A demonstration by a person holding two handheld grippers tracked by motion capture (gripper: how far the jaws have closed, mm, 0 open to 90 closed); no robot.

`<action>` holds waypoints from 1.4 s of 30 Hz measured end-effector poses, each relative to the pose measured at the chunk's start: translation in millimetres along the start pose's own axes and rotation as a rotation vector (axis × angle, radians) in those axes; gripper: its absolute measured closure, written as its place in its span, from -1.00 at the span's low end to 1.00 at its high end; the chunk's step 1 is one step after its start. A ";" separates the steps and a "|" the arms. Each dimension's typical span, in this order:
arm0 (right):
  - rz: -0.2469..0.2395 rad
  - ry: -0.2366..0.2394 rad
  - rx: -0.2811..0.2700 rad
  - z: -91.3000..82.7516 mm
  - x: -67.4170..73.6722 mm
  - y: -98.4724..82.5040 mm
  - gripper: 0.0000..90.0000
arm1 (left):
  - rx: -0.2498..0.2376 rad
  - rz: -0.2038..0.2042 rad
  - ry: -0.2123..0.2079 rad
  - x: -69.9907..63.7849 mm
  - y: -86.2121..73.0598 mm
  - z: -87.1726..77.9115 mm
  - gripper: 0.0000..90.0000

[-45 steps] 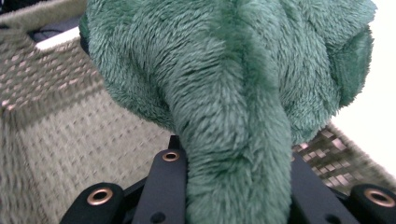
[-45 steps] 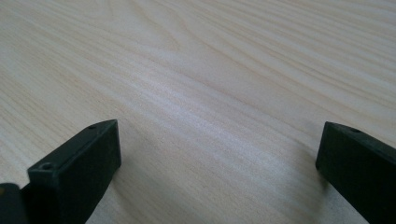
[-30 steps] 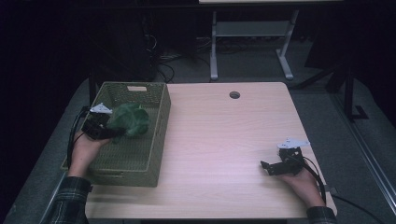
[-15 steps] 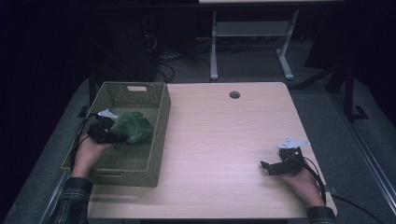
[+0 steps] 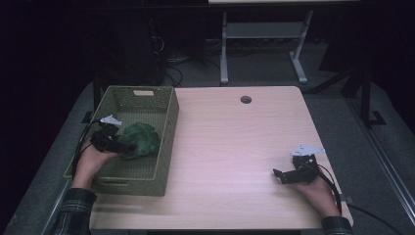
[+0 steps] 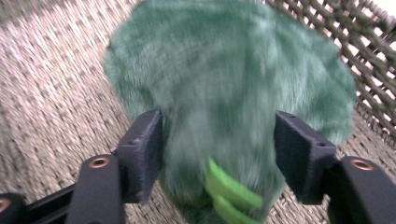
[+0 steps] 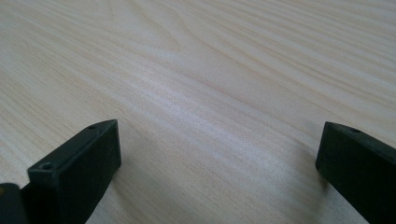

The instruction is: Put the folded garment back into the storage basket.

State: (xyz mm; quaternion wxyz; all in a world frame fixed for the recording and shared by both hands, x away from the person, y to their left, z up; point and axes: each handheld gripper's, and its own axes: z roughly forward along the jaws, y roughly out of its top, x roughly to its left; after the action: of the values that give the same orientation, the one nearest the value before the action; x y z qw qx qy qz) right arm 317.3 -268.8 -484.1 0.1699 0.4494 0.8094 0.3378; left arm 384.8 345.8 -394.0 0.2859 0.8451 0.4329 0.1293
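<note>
A green plush toy (image 5: pixel 139 139) with a bright green stripe lies in the woven olive basket (image 5: pixel 166 127) at the table's left. My left gripper (image 5: pixel 120 144) reaches into the basket from the left. In the left gripper view its jaws have just been opening and now stand wide on either side of the toy (image 6: pixel 224 93), so the left gripper (image 6: pixel 219 126) is open with the toy between its pads on the basket floor. My right gripper (image 5: pixel 279 175) rests low over the table near the front right. The right gripper (image 7: pixel 219 140) is open, with bare wood between its jaws.
The light wooden table (image 5: pixel 235 142) has a round cable hole (image 5: pixel 245 99) near its far edge. The basket's right wall (image 6: pixel 373 70) stands close behind the toy. A metal stand (image 5: pixel 264 49) and cables lie on the dark floor beyond.
The left gripper has brought the plush toy down into the basket, toward the near side, and its jaws have spread apart. The right hand has not moved.
</note>
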 end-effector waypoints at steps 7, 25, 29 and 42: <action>0.000 0.000 0.000 0.0 0.0 0.0 -1.00 | -0.060 0.006 -0.002 -6.0 5.2 -7.9 -0.53; 0.000 -0.001 0.000 -0.1 0.0 -0.1 -1.00 | -0.239 0.069 -0.094 -63.2 59.9 -24.7 -0.65; 0.001 0.000 0.000 -0.1 0.1 0.0 -1.00 | -0.278 0.091 -0.115 -81.0 72.1 -24.9 -0.66; 0.000 -0.001 0.000 0.0 0.0 0.0 -1.00 | -0.310 0.133 -0.183 -136.6 102.7 -5.1 -0.66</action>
State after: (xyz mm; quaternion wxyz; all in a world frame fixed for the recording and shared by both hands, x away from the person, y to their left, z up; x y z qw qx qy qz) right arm 317.4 -268.8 -484.1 0.1703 0.4493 0.8094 0.3377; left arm 369.1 190.2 -324.9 0.4416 0.8258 0.3234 0.1357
